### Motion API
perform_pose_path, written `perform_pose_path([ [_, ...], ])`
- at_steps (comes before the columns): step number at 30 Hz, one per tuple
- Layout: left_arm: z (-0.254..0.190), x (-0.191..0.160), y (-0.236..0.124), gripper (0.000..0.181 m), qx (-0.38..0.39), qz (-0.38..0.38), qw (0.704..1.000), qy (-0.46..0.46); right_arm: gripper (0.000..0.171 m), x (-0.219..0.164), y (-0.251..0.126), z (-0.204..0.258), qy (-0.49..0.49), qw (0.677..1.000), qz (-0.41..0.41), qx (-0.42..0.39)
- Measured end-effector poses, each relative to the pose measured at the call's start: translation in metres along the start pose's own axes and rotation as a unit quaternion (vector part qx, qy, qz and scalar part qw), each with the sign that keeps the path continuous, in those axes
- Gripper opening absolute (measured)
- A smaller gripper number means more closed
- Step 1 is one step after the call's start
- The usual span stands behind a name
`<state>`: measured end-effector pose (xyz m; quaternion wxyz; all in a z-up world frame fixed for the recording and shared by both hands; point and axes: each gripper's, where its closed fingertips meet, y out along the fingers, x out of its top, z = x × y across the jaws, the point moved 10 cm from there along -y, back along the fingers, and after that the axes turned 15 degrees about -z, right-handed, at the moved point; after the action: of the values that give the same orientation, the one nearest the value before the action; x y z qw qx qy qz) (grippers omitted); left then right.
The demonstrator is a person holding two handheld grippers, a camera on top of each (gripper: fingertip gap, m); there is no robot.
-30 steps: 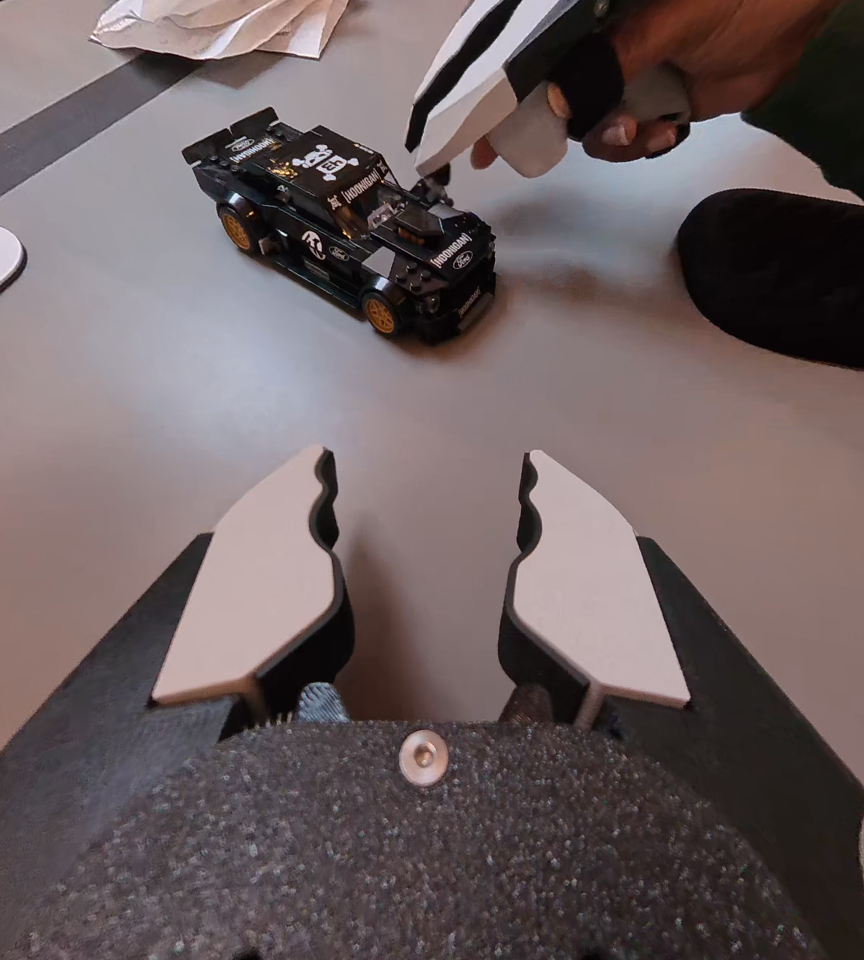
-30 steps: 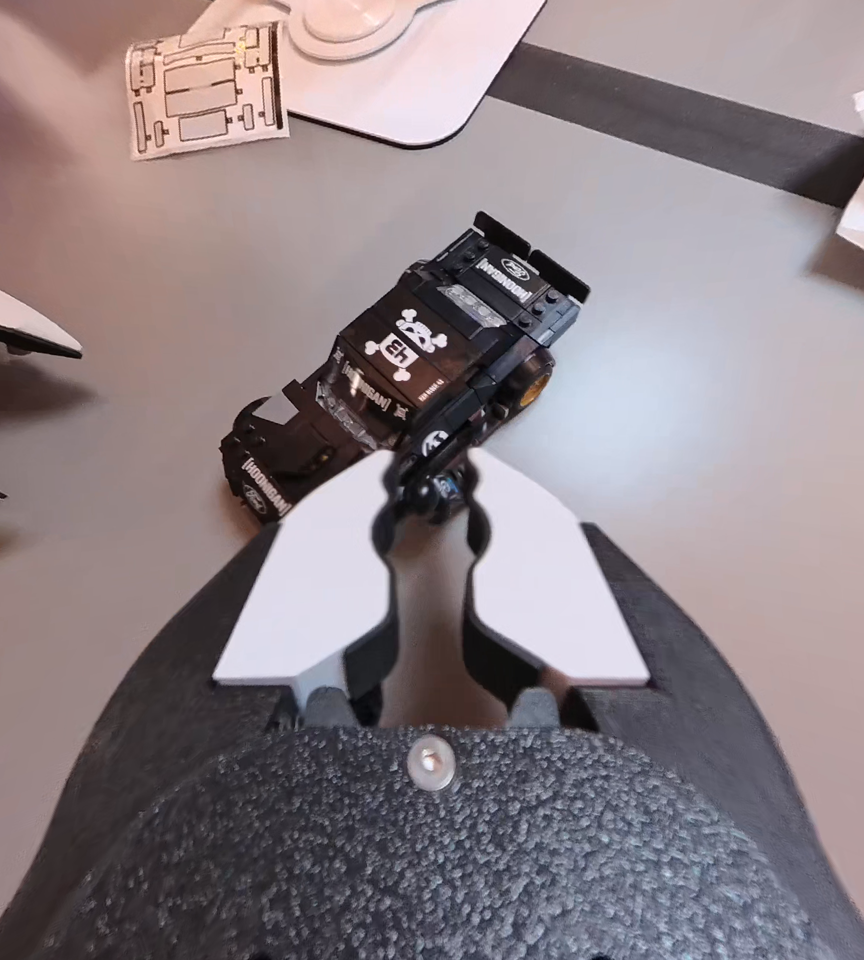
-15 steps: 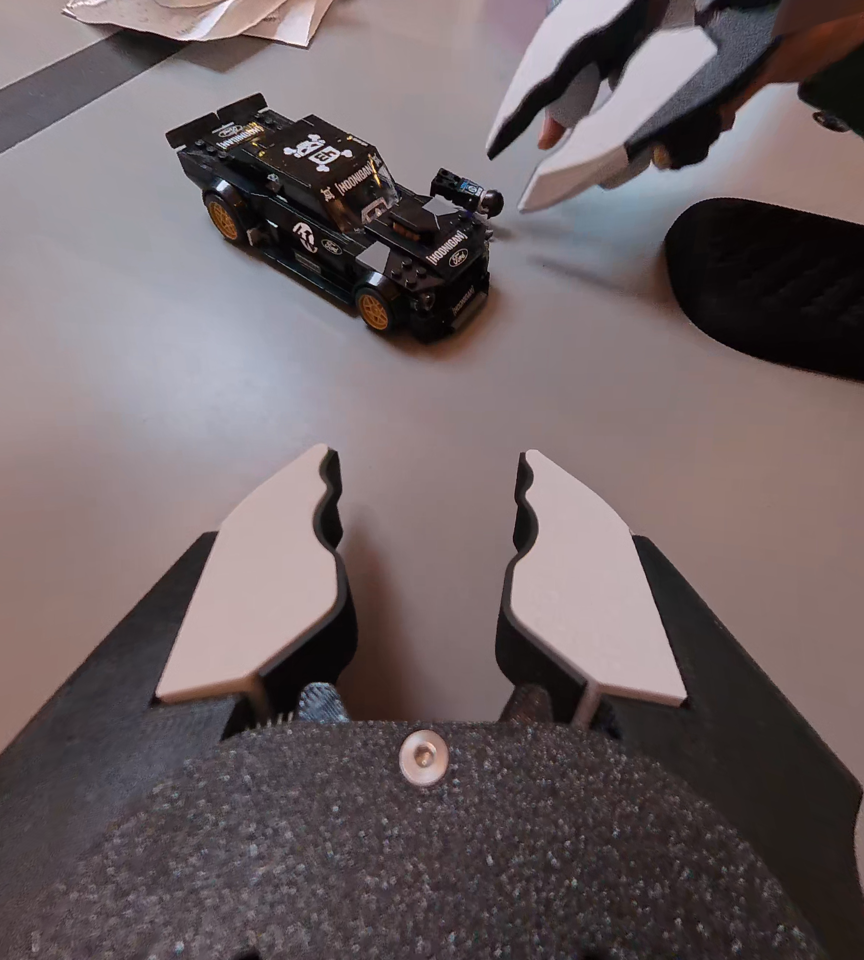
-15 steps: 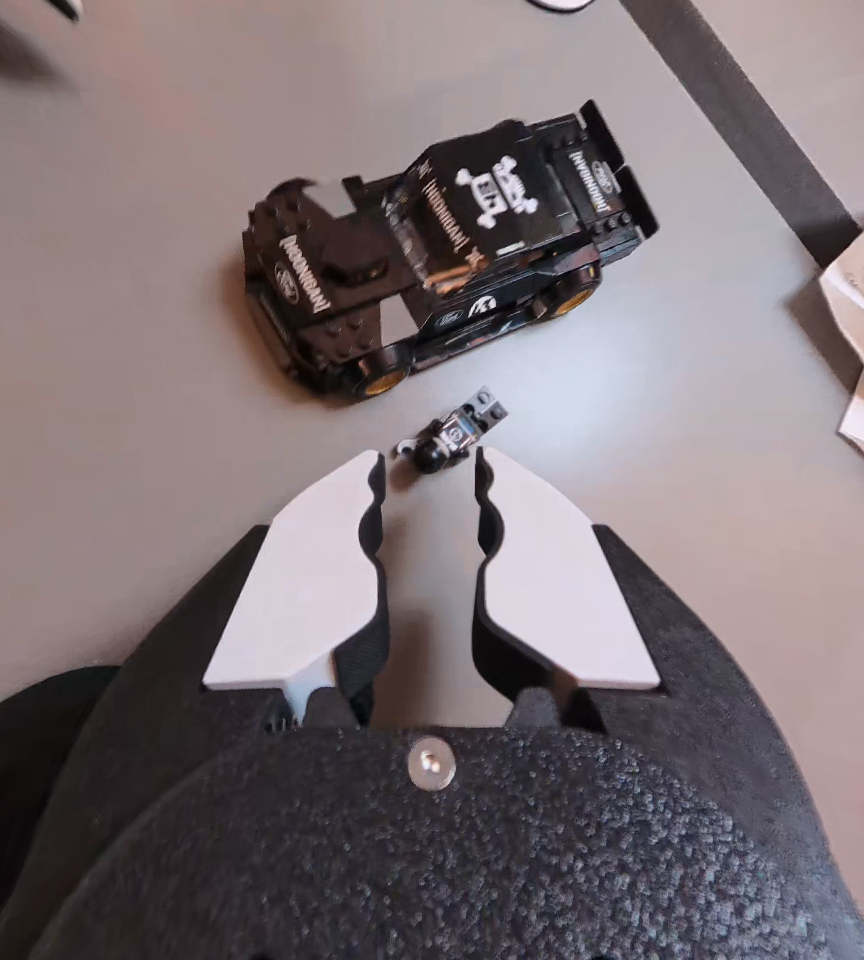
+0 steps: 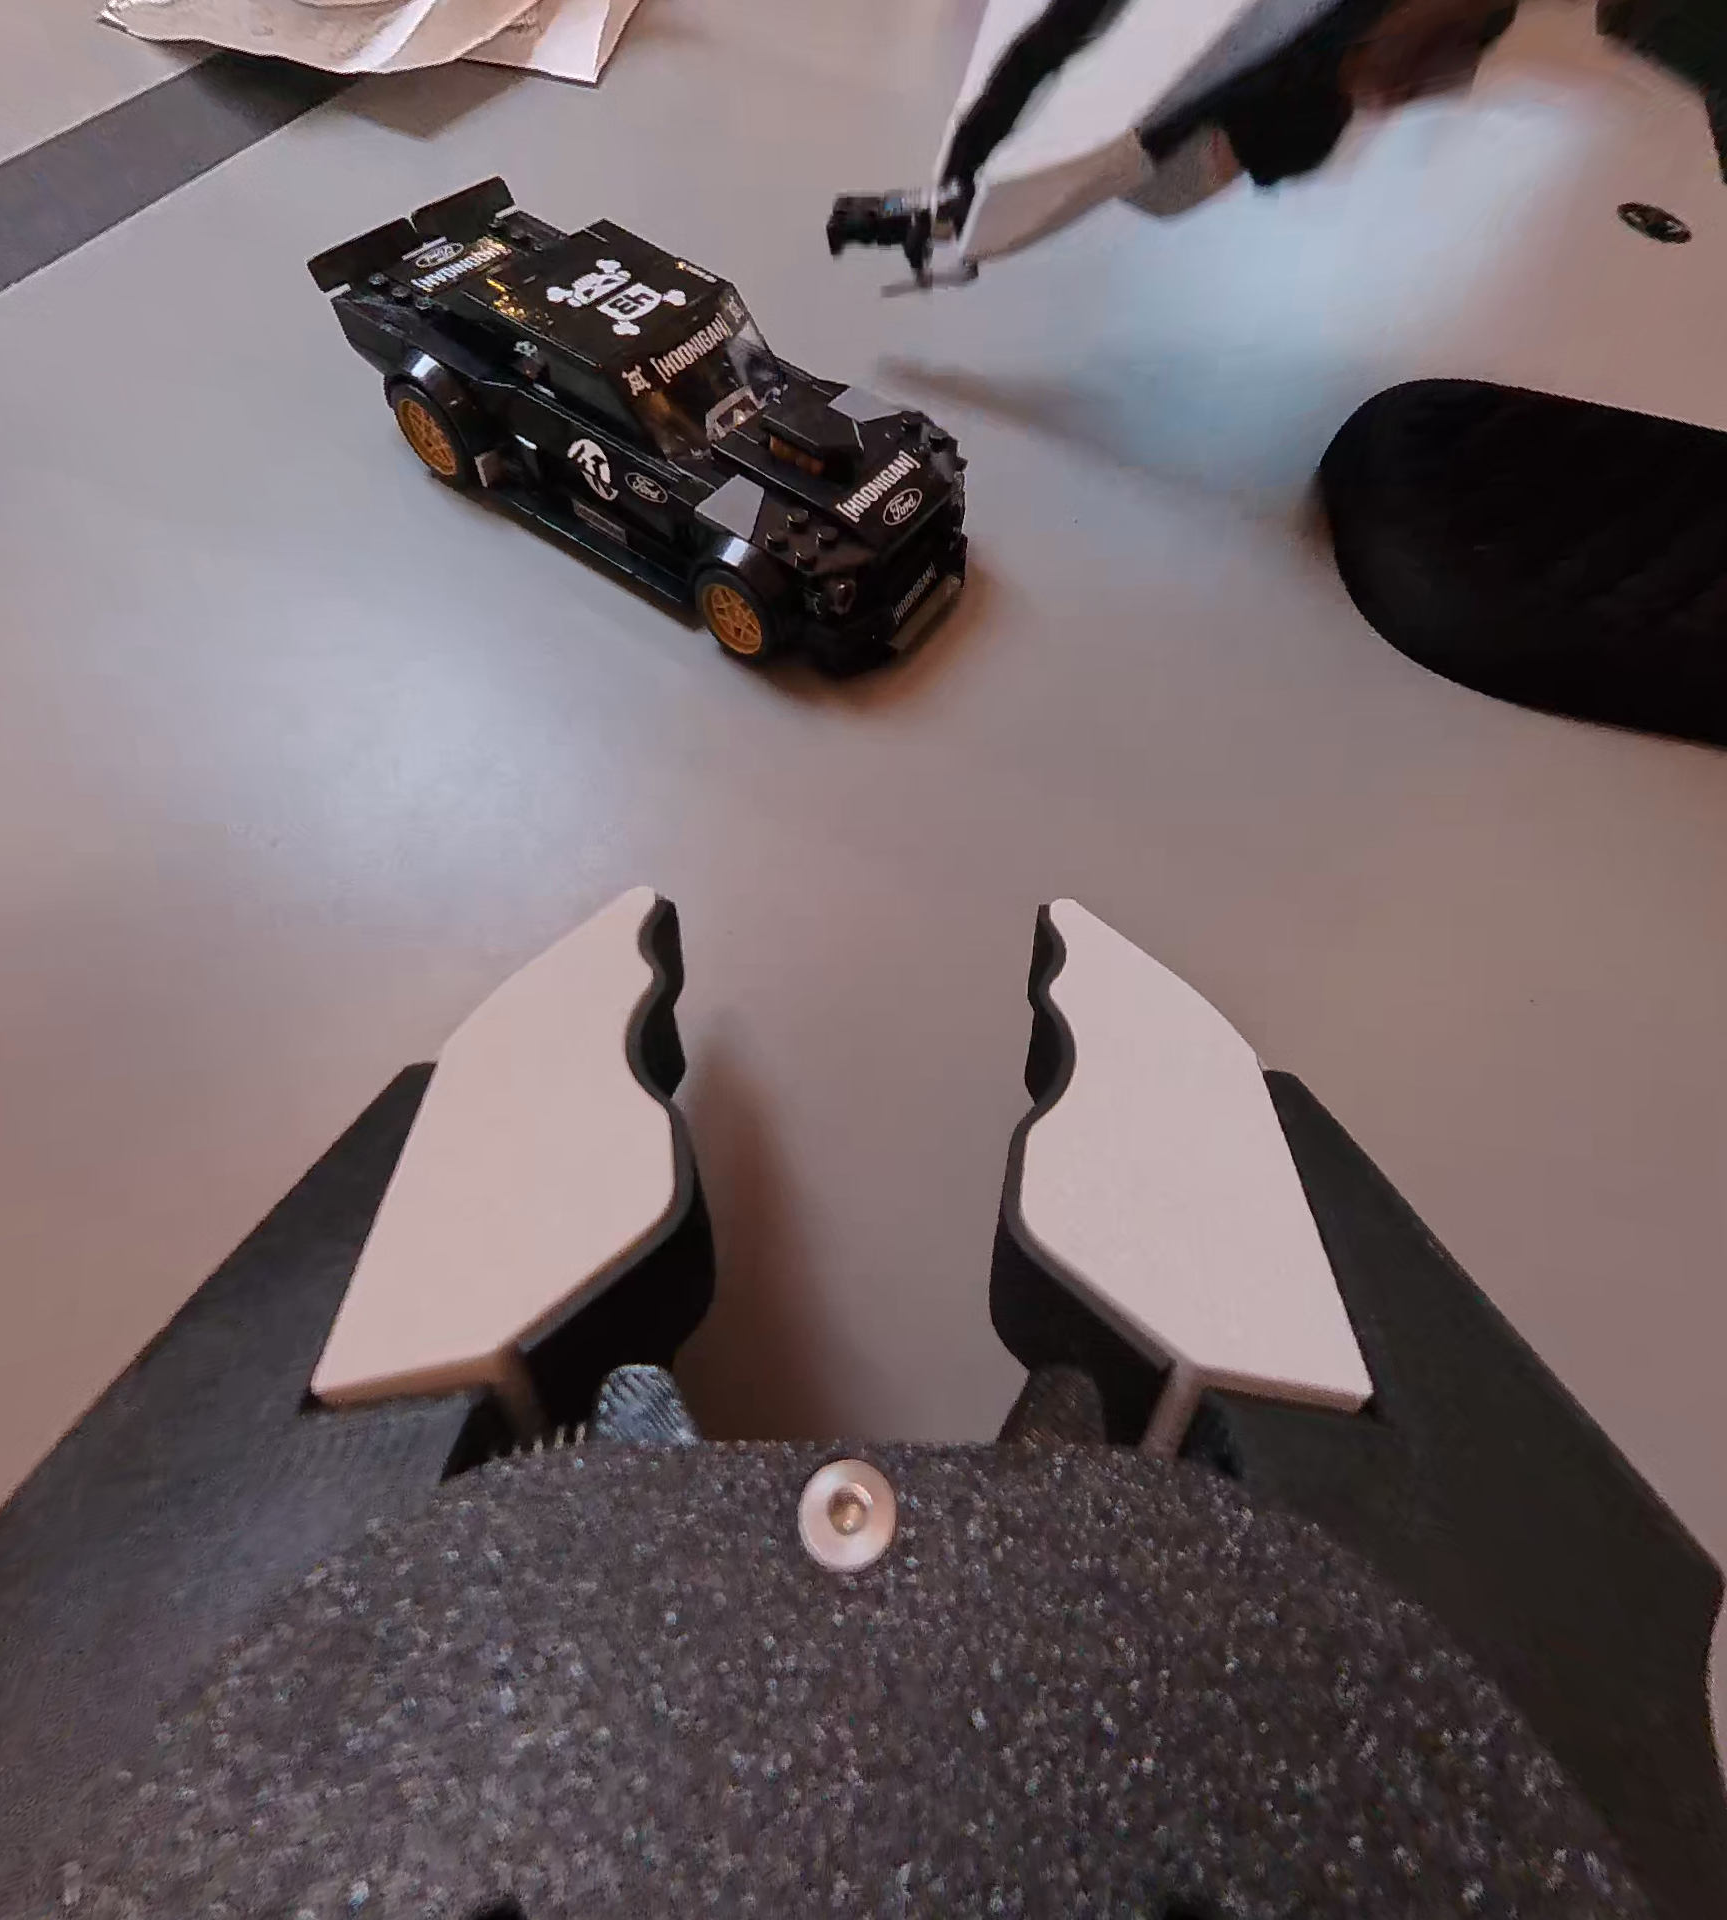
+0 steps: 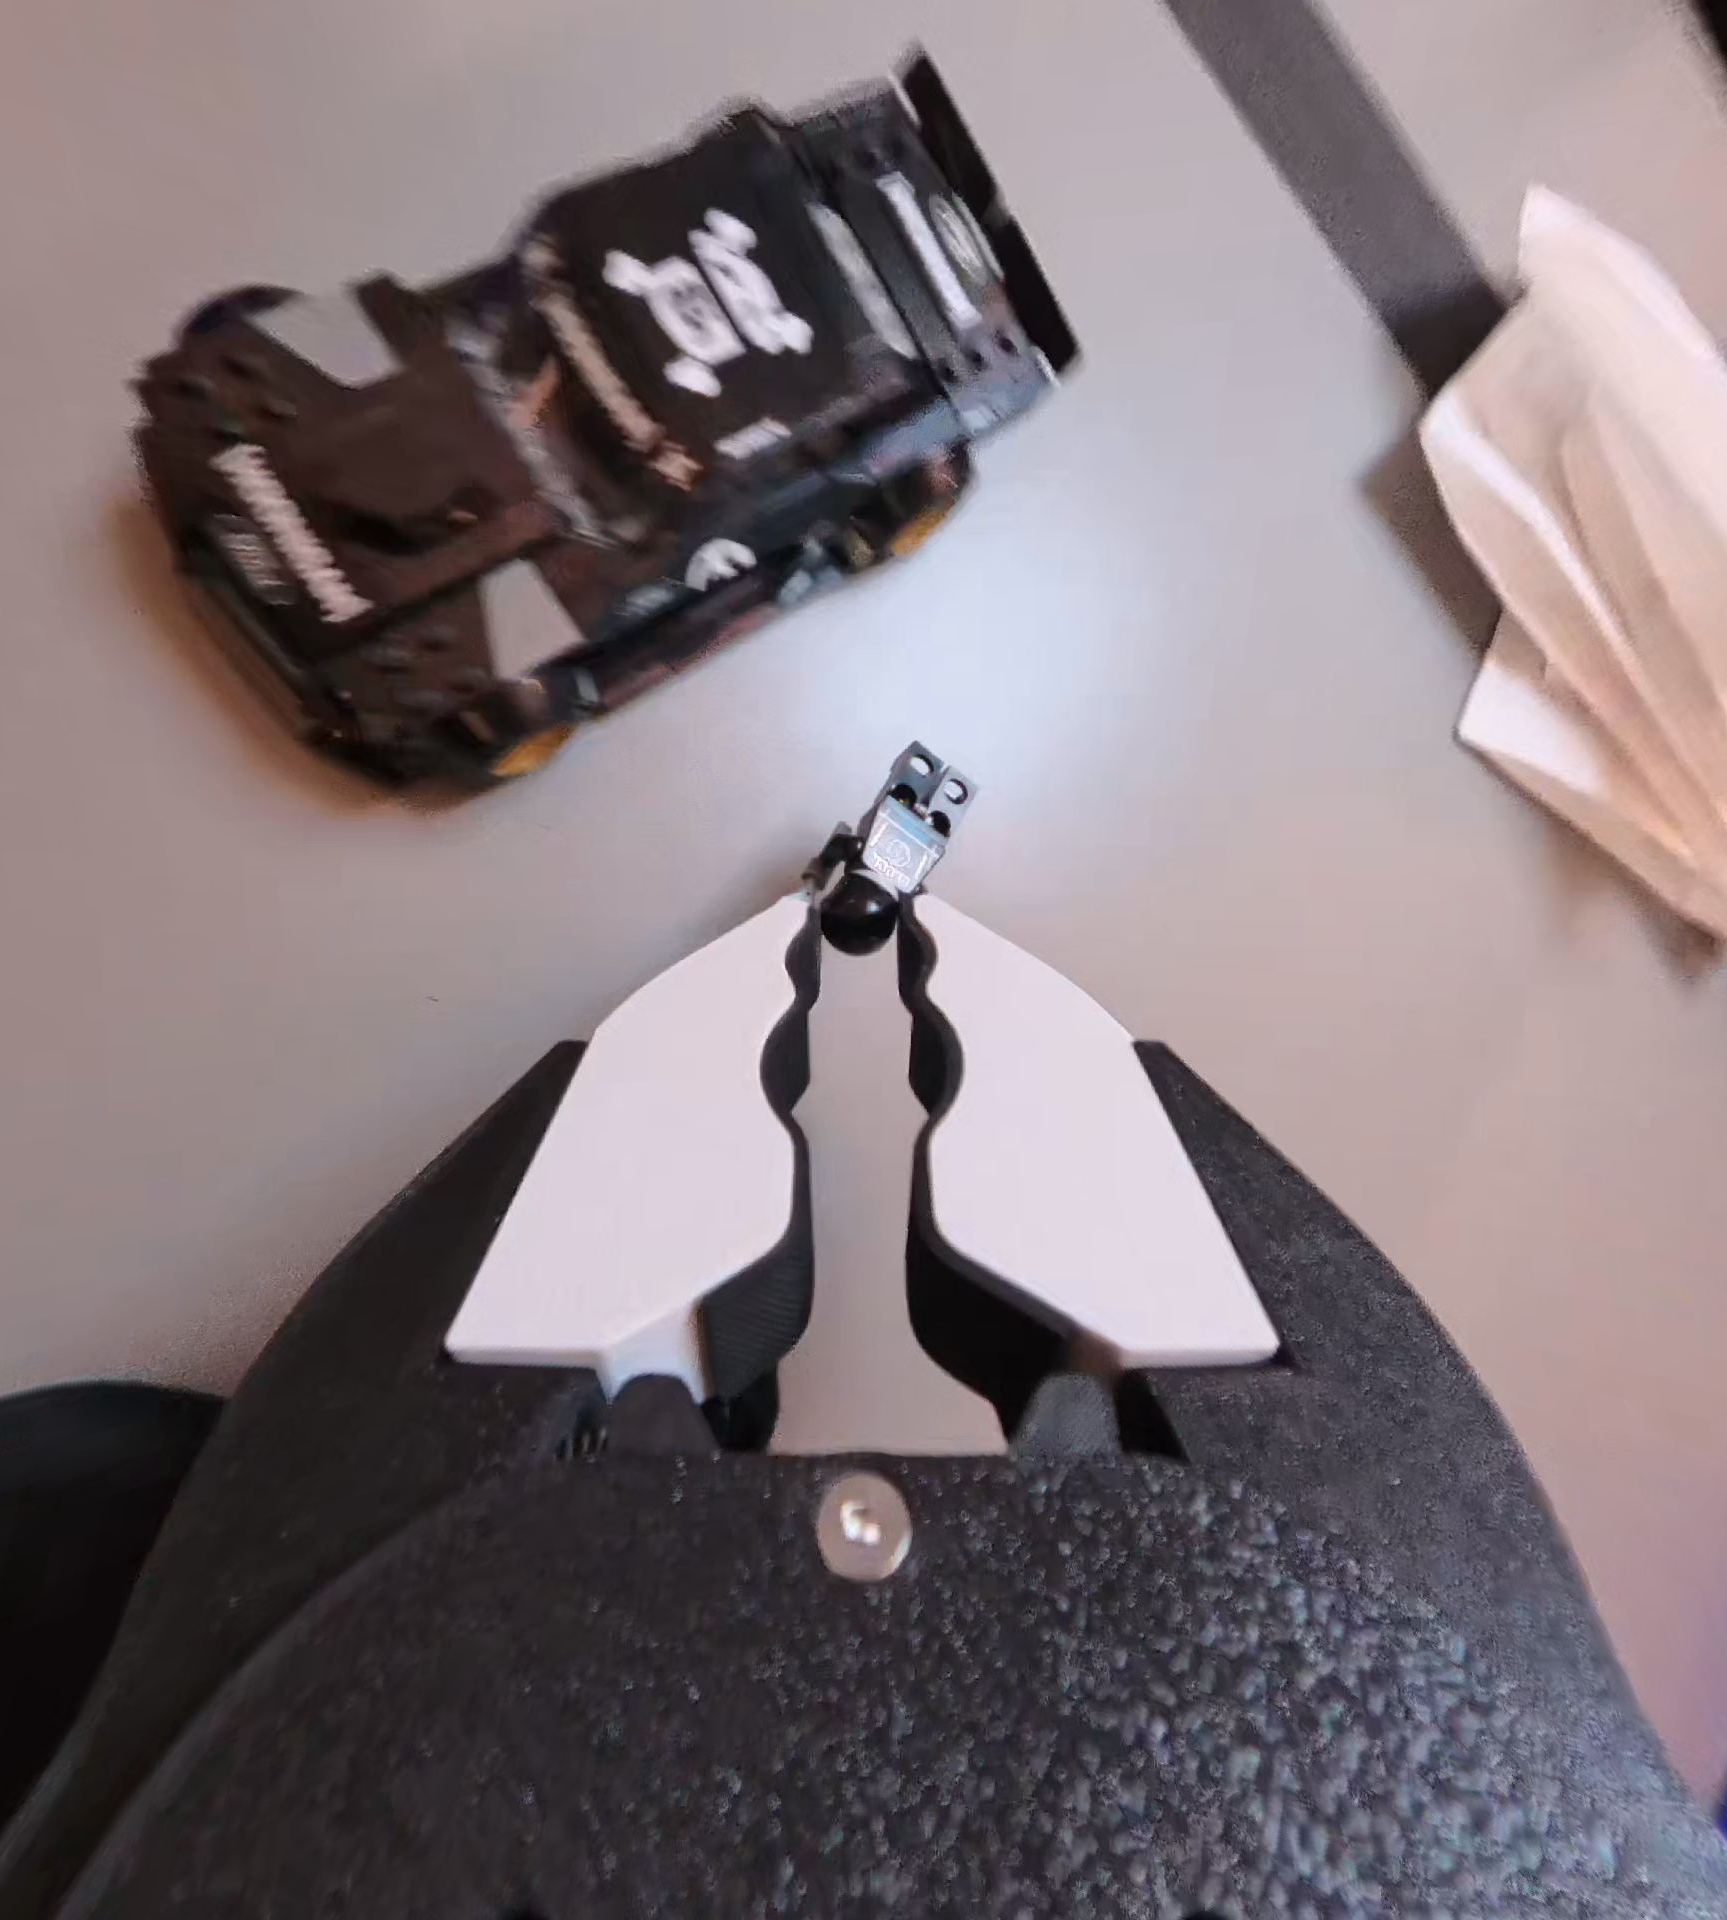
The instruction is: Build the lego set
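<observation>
The right gripper (image 6: 857,902) has its tips pinched down on the round black head of a tiny minifigure (image 6: 903,831), with its grey torso and legs sticking out past the tips and nothing underneath it. It's a pretty skimpy hold, just the head, so the figure could swivel or pop free. Probably best to keep the squeeze steady, move slow, and line the legs up before pressing it anywhere.

The left gripper (image 5: 854,914) is spread wide with nothing in it, hanging low over bare table (image 5: 215,779) and pointed toward the car.

The black lego car (image 5: 646,431), gold wheels and white decals, sits on its wheels out ahead of the left gripper. It looks basically built, roof on. From the left wrist view the right gripper comes in tilted down from the upper right, with the figure up off the table, near the car's front end but not touching it. Some crumpled white paper (image 6: 1648,582) lies off to the side.
</observation>
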<state>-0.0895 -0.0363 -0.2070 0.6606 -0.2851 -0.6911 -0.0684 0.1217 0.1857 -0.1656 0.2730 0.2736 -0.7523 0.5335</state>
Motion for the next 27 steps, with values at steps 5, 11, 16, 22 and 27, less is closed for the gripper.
perform_pose_path([
  [5, -0.001, 0.0, 0.001, 0.064, -0.003, 0.006, 1.0, 0.002, 0.014, 0.028, 0.017, -0.069, 0.125, 0.979, 0.132, 0.09],
  [11, -0.002, -0.001, 0.0, 0.064, -0.005, 0.003, 1.0, 0.007, 0.014, 0.032, 0.069, -0.12, 0.211, 0.902, 0.298, 0.229],
  [16, -0.002, -0.001, 0.0, 0.064, -0.009, 0.002, 1.0, 0.003, 0.014, 0.033, 0.094, -0.135, 0.228, 0.888, 0.313, 0.249],
  [22, 0.0, -0.001, 0.001, 0.062, -0.017, 0.007, 1.0, -0.01, 0.019, 0.037, 0.098, -0.147, 0.233, 0.898, 0.284, 0.242],
  [27, 0.0, -0.001, 0.001, 0.062, -0.017, 0.006, 1.0, -0.01, 0.02, 0.039, 0.095, -0.142, 0.206, 0.919, 0.244, 0.23],
])
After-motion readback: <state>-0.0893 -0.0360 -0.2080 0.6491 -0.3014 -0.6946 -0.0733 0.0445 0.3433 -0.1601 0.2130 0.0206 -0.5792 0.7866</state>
